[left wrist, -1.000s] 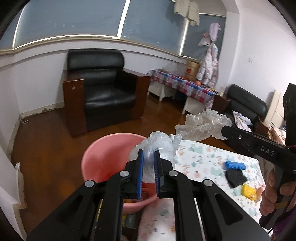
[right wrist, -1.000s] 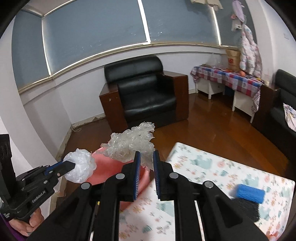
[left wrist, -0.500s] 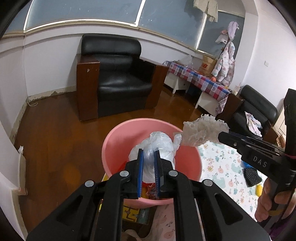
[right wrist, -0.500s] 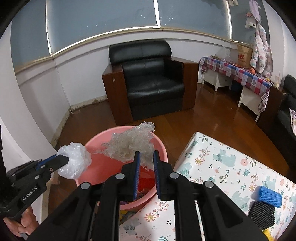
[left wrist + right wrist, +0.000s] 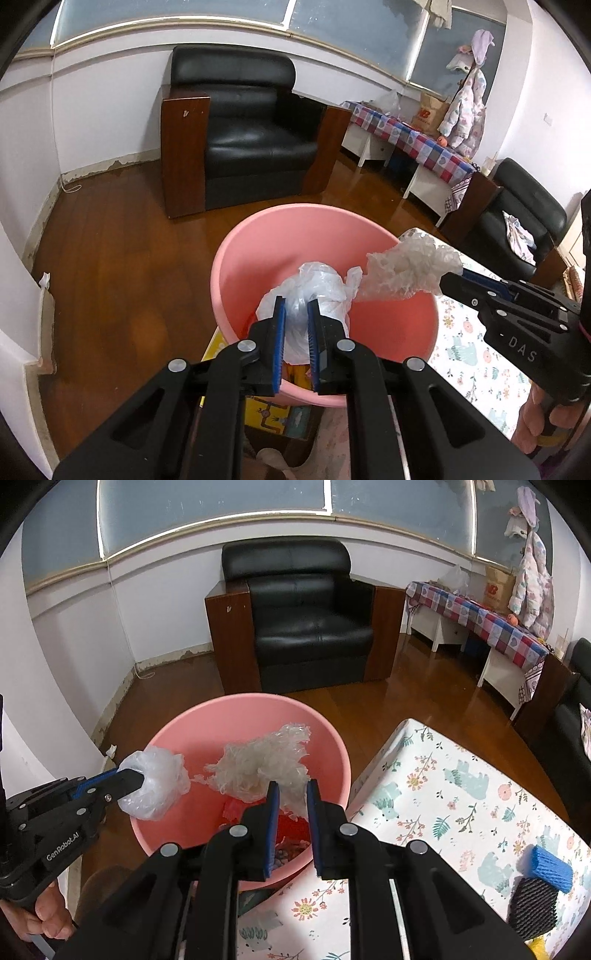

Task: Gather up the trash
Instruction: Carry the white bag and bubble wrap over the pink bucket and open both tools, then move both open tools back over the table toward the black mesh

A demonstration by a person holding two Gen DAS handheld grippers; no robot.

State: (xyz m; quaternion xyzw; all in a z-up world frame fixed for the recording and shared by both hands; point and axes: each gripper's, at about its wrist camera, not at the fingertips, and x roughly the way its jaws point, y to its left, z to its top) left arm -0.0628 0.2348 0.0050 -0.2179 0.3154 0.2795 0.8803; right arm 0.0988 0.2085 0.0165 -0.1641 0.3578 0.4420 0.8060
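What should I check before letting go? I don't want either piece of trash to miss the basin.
1. Left gripper holds the plastic bag: ok, pads press on it.
2. Right gripper holds the crumpled wrap: ok, a strand is pinched between the pads.
3. Bag over the pink basin: ok, inside the rim in both views.
4. Wrap over the basin: ok in the right wrist view; in the left view it sits near the rim by the table.
5. Room in the basin: ok, only some red scraps at the bottom.
6. Trash clinging to the pads on release: cannot tell.
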